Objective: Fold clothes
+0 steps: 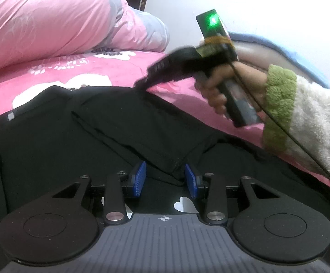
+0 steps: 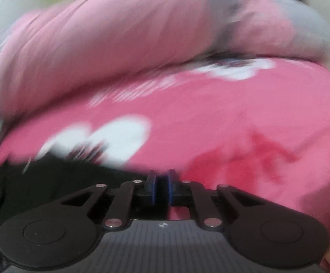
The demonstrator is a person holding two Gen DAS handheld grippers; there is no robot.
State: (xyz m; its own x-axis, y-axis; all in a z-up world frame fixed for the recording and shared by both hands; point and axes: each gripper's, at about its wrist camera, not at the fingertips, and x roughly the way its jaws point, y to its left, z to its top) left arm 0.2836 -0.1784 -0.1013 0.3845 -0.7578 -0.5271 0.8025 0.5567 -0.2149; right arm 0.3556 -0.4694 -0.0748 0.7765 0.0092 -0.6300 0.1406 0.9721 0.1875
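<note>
Your black garment lies spread on the bed, over the pink floral sheet, with one panel or sleeve lapped diagonally across the body and its lower corner ending just ahead of your left gripper.

Left gripper: fingers apart, blue pads on either side of that lapped corner, nothing clamped. Right gripper: fingers nearly together with a thin dark gap between them; in the left view its tip sits at the far edge of the garment, but blur hides whether cloth is pinched, so I cannot tell.

Risks from here:
- Right wrist view is smeared by motion. If cloth is in those fingers, a fast pull could drag the whole garment across the sheet and undo the lapped panel.
- If the fingers caught only one layer, or the sheet with it, the fold would come out crooked or the bedding would lift.
- Left fingers sit wide; closing off-centre could miss the corner or bunch it.
- The cable at your right sleeve hangs near the garment and could snag.

Count: one black garment, two grippers, one pink and grey duvet heaped behind, one cable. A white heart print shows beneath the left fingers.
</note>
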